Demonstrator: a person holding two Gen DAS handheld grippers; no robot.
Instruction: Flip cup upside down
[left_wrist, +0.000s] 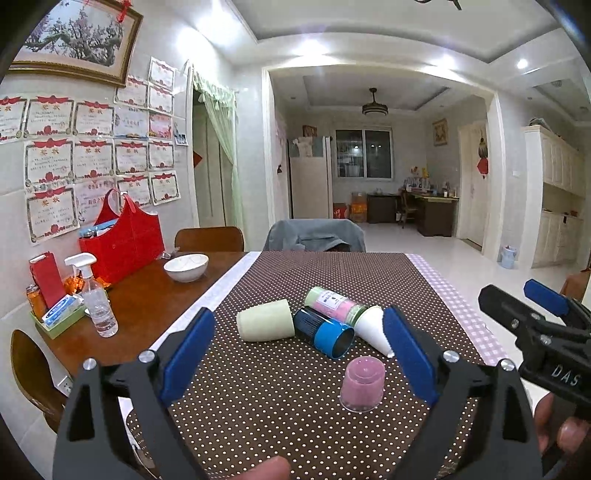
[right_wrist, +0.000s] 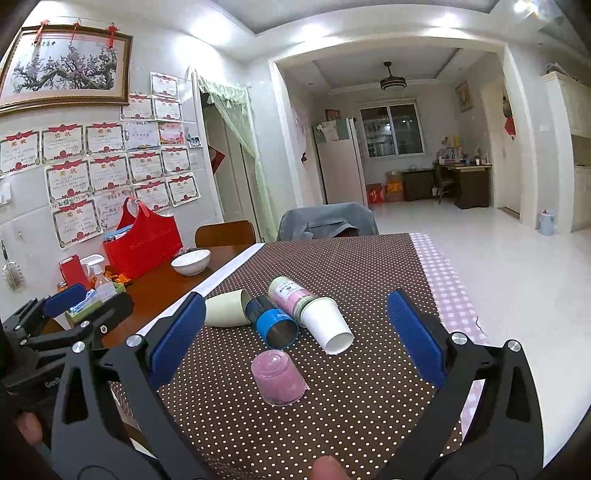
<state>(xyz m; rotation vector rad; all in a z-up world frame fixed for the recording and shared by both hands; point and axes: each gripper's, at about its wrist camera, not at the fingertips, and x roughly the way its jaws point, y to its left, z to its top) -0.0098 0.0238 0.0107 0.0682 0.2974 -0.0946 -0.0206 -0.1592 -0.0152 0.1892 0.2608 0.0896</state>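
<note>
Both grippers spread wide, gripping nothing, above a mouth-down pink cup.

Between the parted blue pads of the left gripper (left_wrist: 299, 354) and right gripper (right_wrist: 295, 332): pink cup (left_wrist: 362, 384) (right_wrist: 277, 377), long axis upright, base up, rim on the dotted tablecloth (left_wrist: 280, 424). Just beyond, at twelve o'clock, lying on their sides: green cup (left_wrist: 265, 320), blue can (left_wrist: 325, 332), pink-labelled jar (left_wrist: 334, 301), white paper cup (right_wrist: 327, 326), partly hidden behind a pad in the left view.

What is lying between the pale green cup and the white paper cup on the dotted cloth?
Between the pale green cup and the white paper cup lies a blue-banded can on its side, clearest in the right wrist view.
</note>
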